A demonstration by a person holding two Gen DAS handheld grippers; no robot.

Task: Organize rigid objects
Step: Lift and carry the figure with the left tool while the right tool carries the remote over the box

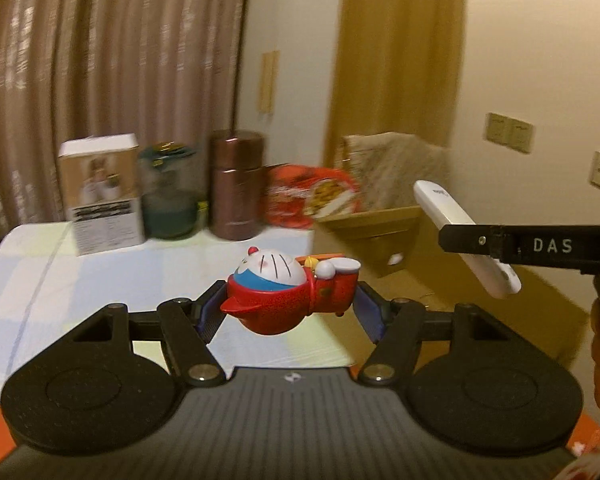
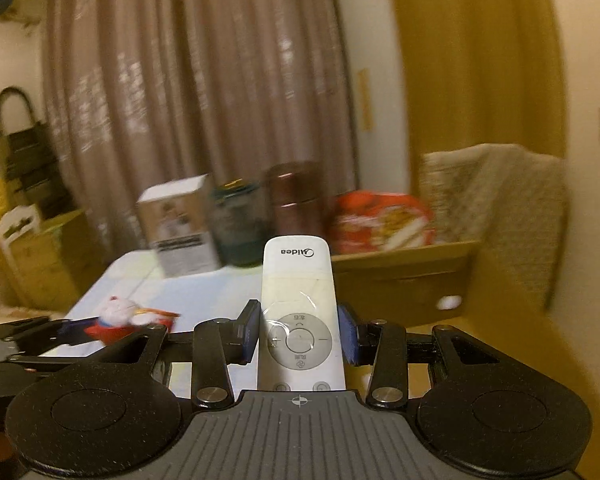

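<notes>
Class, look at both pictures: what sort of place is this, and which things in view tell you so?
Probably a room in a home: long curtains hang behind a small table crowded with household containers, and a cardboard box sits beside it.

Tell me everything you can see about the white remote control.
The white remote control is a slim glossy plastic bar, the "Midea" logo at its far end reading upside down. A grey round button ring sits near the middle, two small buttons below. A clear film seems to cover the face. The right tool grips its long sides between blue pads, face up, pointing forward, raised off the table. The left camera shows it tilted, far end higher.
</notes>
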